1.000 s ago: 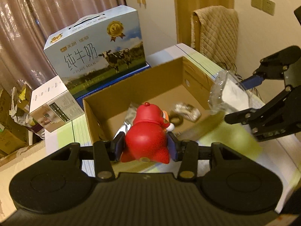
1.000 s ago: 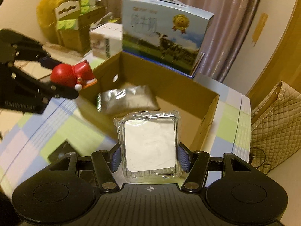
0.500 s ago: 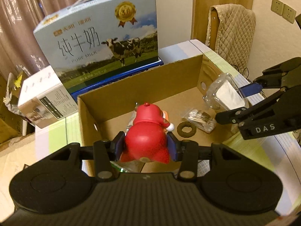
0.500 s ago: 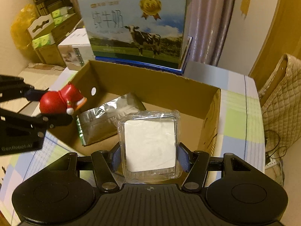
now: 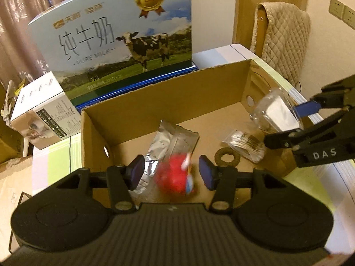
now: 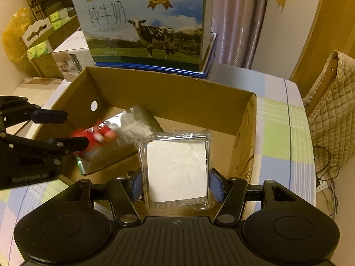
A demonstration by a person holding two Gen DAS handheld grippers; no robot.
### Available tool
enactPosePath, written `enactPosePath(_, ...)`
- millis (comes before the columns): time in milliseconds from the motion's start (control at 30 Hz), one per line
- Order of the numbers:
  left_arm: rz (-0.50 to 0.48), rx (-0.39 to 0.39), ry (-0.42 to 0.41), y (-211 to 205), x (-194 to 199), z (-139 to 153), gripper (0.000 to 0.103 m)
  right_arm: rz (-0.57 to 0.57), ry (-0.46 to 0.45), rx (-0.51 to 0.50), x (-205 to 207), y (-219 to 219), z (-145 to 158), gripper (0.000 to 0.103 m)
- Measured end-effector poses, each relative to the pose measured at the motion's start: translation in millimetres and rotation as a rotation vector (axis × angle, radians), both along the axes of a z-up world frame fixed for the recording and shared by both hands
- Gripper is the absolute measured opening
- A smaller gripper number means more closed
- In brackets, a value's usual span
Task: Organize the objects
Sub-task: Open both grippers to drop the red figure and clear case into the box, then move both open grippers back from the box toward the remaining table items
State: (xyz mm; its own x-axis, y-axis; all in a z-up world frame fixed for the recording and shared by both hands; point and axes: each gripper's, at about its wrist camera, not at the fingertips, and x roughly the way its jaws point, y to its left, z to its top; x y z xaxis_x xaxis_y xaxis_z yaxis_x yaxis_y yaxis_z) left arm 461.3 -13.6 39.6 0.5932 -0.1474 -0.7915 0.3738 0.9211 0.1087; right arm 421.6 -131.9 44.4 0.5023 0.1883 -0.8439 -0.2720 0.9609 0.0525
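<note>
My left gripper (image 5: 172, 174) is open over the near left part of the open cardboard box (image 5: 168, 93). The red toy figure (image 5: 174, 177) is blurred between and below its fingers, free of them, over the silver foil pouch (image 5: 168, 141). In the right wrist view the toy (image 6: 93, 136) is a red blur beside the left gripper (image 6: 60, 128). My right gripper (image 6: 175, 185) is shut on a clear-wrapped white pack (image 6: 177, 168), held over the box's near right corner; the pack also shows in the left wrist view (image 5: 277, 113).
A brown ring (image 5: 227, 158) and a small clear packet (image 5: 245, 143) lie on the box floor. A tall milk carton (image 5: 119, 42) stands behind the box, a white carton (image 5: 42, 110) to its left. A quilted cloth (image 6: 332, 115) hangs at the right.
My left gripper has opened and let go of the red toy, which is dropping into the box. My right gripper with the pack has moved a little further over the box.
</note>
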Motion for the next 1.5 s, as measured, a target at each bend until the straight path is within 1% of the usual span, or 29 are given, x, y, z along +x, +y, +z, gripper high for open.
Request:
enactPosePath(133, 0.005, 0.010, -0.009, 7, -1, 2, 0.049, -0.001, 0.004, 0.007, 1, -2, -2, 0.057)
enactPosePath(433, 0.009, 0.017, -0.013, 18, -8, 3, 0.053, -0.007, 0.000, 0.017, 2, 2, -1, 0.057)
enactPosePath(533, 0.011, 0.013, -0.011, 21, -10, 3, 0.054, -0.025, -0.017, 0.033, 3, 2, 1, 0.057)
enactPosePath(600, 0.012, 0.009, -0.012, 23, -11, 3, 0.056, -0.047, -0.046, 0.052, 4, -1, 4, 0.057)
enactPosePath(733, 0.007, 0.008, -0.013, 27, -16, 4, 0.058, -0.053, -0.082, 0.051, 1, -3, 9, 0.064)
enactPosePath(900, 0.007, 0.007, -0.010, 31, -22, 5, 0.060, -0.059, -0.068, 0.043, -4, -5, 11, 0.065)
enactPosePath(967, 0.008, 0.006, -0.014, 32, -26, 7, 0.062, -0.060, -0.069, 0.032, -8, -5, 12, 0.065)
enactPosePath(1167, 0.013, -0.001, -0.023, 37, -41, 15, 0.064, -0.057, -0.069, 0.015, -23, -7, 19, 0.065)
enactPosePath(1500, 0.011, -0.024, -0.037, 43, -81, 31, 0.072, -0.056, -0.073, -0.016, -64, -10, 32, 0.066)
